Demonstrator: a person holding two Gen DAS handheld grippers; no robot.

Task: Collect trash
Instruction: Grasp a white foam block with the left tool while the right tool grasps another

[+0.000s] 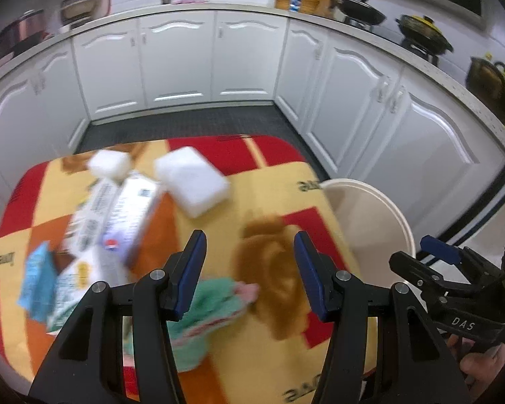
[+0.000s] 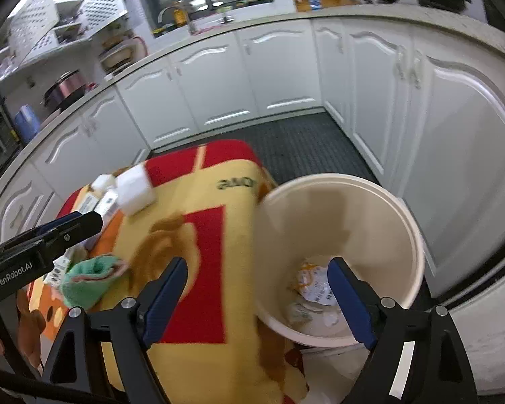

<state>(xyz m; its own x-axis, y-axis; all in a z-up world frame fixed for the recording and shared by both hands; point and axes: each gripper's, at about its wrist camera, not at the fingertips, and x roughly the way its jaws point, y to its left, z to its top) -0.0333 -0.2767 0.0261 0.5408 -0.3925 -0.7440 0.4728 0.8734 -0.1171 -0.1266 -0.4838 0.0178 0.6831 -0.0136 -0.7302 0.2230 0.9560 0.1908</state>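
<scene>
Trash on the bench (image 1: 276, 188): with both your left claw (image 1: 249, 272) and right claw (image 2: 257, 298) apart and empty, pinch the light, crushable carton (image 1: 118, 215) ahead-left of the left claw across its flat sides.

"DAS" marks the right tool (image 1: 436, 252); "GenRobot.AI" marks the left tool (image 2: 74, 224).

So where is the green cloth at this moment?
The green cloth lies on the patterned table cover, near its front edge. In the left wrist view it sits under the left gripper's left finger, below the white boxes.
</scene>
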